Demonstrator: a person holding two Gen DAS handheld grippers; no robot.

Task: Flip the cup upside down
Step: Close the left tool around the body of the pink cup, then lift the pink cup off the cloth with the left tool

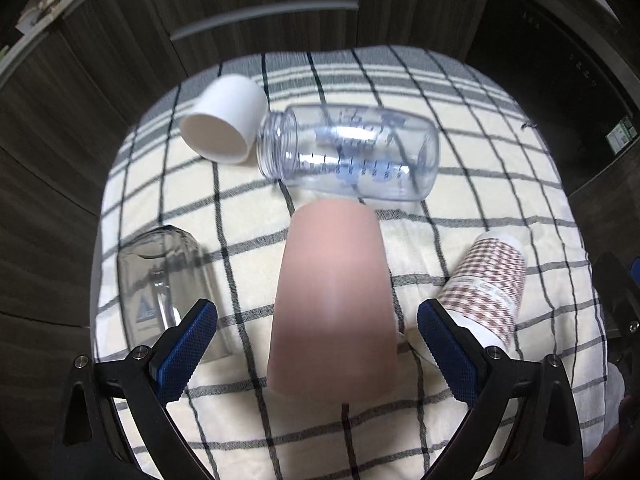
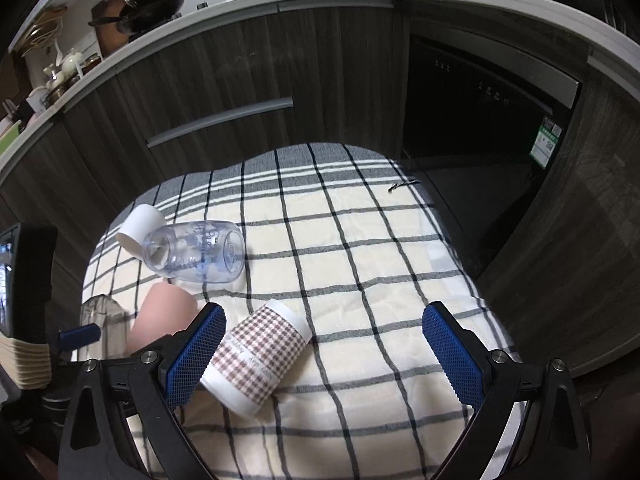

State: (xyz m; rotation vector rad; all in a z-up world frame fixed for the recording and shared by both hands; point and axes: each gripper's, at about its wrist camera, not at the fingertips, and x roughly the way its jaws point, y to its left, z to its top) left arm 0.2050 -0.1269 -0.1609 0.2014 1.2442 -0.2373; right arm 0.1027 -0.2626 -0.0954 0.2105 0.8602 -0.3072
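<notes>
A pink cup (image 1: 332,300) stands upside down on the checked cloth (image 1: 460,208), wide rim down. My left gripper (image 1: 316,344) is open; its blue pads sit on either side of the cup without touching it. The pink cup also shows in the right wrist view (image 2: 160,320), behind the right gripper's left finger. My right gripper (image 2: 320,354) is open and empty above the cloth (image 2: 360,248), with a checked-pattern cup (image 2: 260,356) lying on its side next to its left pad.
A white cup (image 1: 224,120) and a clear measuring bottle (image 1: 352,152) lie on their sides at the back. A clear glass (image 1: 164,284) stands at the left. The checked-pattern cup (image 1: 488,284) lies at the right. Dark cabinets (image 2: 224,80) stand beyond the table.
</notes>
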